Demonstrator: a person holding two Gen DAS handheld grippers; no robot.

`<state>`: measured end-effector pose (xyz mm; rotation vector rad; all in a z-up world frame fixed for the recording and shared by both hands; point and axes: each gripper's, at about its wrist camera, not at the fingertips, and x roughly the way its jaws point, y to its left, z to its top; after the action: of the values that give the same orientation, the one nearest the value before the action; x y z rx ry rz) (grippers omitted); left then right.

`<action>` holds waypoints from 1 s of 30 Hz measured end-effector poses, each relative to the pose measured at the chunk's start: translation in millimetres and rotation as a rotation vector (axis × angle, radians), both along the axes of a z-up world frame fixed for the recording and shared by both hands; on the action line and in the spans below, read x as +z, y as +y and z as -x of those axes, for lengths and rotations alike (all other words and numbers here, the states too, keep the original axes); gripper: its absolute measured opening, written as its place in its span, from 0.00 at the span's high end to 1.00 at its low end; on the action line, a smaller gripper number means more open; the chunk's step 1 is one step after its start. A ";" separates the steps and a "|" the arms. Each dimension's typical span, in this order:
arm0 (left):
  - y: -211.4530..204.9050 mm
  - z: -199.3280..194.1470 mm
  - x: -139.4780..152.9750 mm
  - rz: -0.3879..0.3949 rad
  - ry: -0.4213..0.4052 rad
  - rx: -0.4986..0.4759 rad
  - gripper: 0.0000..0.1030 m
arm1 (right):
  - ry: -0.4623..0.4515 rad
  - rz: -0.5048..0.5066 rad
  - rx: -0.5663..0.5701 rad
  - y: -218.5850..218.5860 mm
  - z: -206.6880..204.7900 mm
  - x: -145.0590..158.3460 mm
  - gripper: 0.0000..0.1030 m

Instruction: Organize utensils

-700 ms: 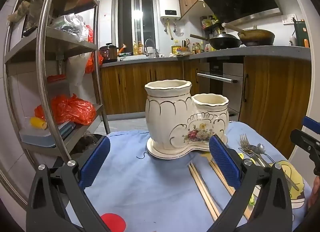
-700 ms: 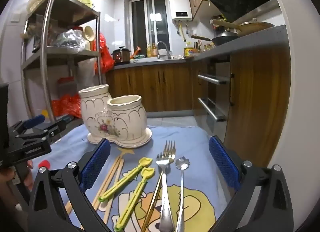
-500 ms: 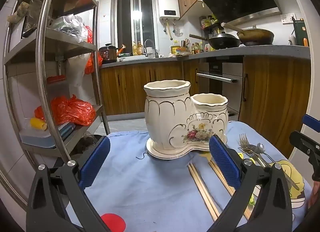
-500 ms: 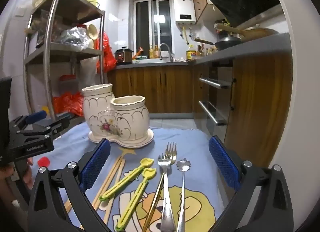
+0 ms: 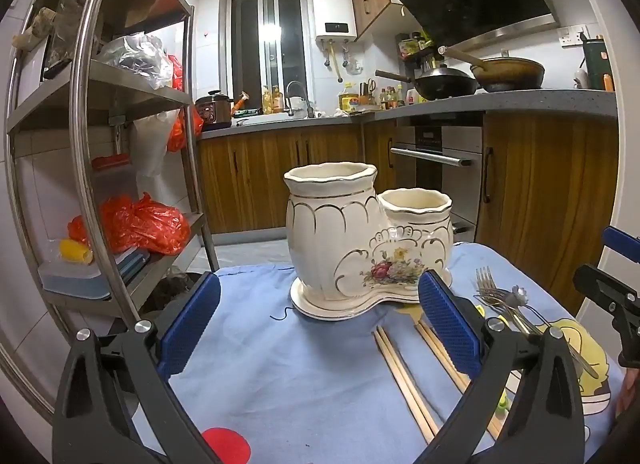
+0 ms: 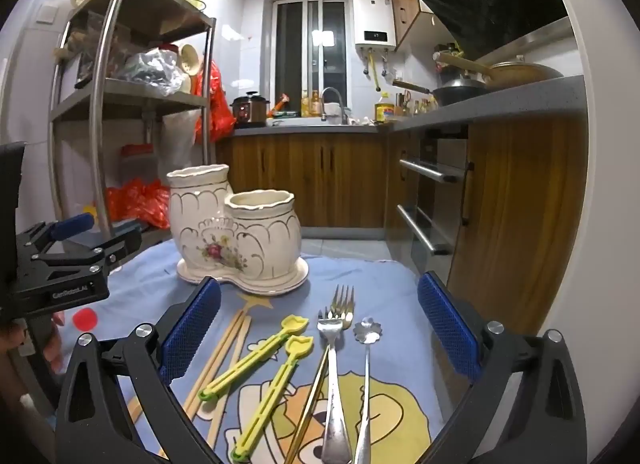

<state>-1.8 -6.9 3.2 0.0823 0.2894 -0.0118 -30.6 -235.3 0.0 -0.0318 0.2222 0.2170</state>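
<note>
A white ceramic two-cup utensil holder (image 5: pixel 360 240) (image 6: pixel 236 232) stands empty at the far side of the blue cloth. Nearer to me lie wooden chopsticks (image 6: pixel 224 348) (image 5: pixel 400 376), two yellow plastic picks (image 6: pixel 256 360), two forks (image 6: pixel 334 344) and a flower-headed spoon (image 6: pixel 366 332). My left gripper (image 5: pixel 318 304) is open in front of the holder, with nothing between its fingers. My right gripper (image 6: pixel 319 304) is open above the forks and picks, apart from them. Each gripper shows at the edge of the other's view: the left gripper (image 6: pixel 76 240) and the right gripper (image 5: pixel 612 292).
The blue cloth (image 5: pixel 280 364) with a yellow cartoon print covers the small table. A steel shelf rack (image 5: pixel 120 144) with red bags stands close on the left. Wooden cabinets and an oven (image 5: pixel 432 160) line the right and back. A hand (image 6: pixel 52 340) holds the left gripper.
The right wrist view has lifted slightly, so the holder sits a little higher in it. The left view is almost unchanged. Both grippers stay open.
</note>
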 end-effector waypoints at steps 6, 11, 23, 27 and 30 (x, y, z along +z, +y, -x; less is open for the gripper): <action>-0.2 1.1 -0.7 -0.003 -0.002 -0.002 0.05 | 0.000 0.000 0.000 0.4 -0.4 -0.1 0.05; -0.3 1.1 -0.9 -0.003 -0.003 -0.002 0.05 | 0.001 0.000 0.001 0.4 -0.9 -0.2 0.05; -0.6 1.0 -1.2 -0.003 -0.003 -0.002 0.05 | 0.002 0.003 0.001 1.0 -1.2 -0.5 0.05; -0.7 1.0 -1.3 -0.003 -0.002 -0.002 0.05 | 0.004 0.002 0.001 0.9 -1.7 -0.7 0.05; -0.7 0.9 -1.2 -0.003 -0.002 -0.002 0.05 | 0.003 0.002 0.000 0.8 -1.5 -0.5 0.05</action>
<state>-2.7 -7.6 1.9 0.0858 0.2869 -0.0128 -29.1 -234.5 -0.5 -0.0333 0.2258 0.2173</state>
